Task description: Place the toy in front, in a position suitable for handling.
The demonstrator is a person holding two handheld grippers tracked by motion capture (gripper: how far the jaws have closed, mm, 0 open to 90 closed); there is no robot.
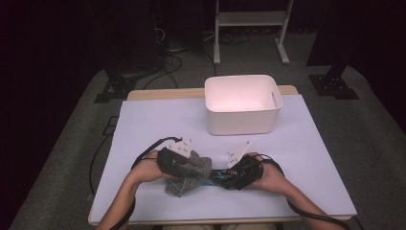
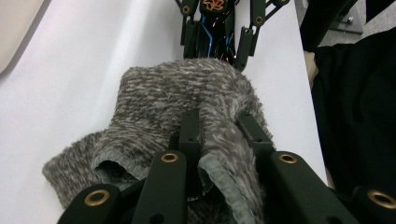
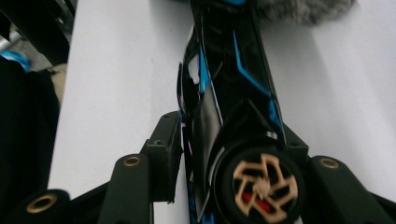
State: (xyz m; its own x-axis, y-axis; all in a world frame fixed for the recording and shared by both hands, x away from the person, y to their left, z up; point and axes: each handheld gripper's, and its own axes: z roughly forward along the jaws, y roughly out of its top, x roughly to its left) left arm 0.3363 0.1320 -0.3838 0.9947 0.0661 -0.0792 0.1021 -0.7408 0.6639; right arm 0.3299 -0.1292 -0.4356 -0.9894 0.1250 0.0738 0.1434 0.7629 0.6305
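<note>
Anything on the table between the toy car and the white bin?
No. In the high view only bare white table cover lies between the toy car and the white bin.

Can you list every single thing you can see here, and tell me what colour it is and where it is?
Sock: one, fuzzy grey, near edge of the table, pulled over the toy car's end.
Toy car: one, black with blue stripes and a gold wheel, lying on the sheet.
Bin: one, white, at the far middle of the table.
Sheet: one, pale lilac, covering the table.
Stand: one, white, on the floor behind the table.
Left gripper: one, black, fingers shut on the sock.
Right gripper: one, black, fingers either side of the toy car.
</note>
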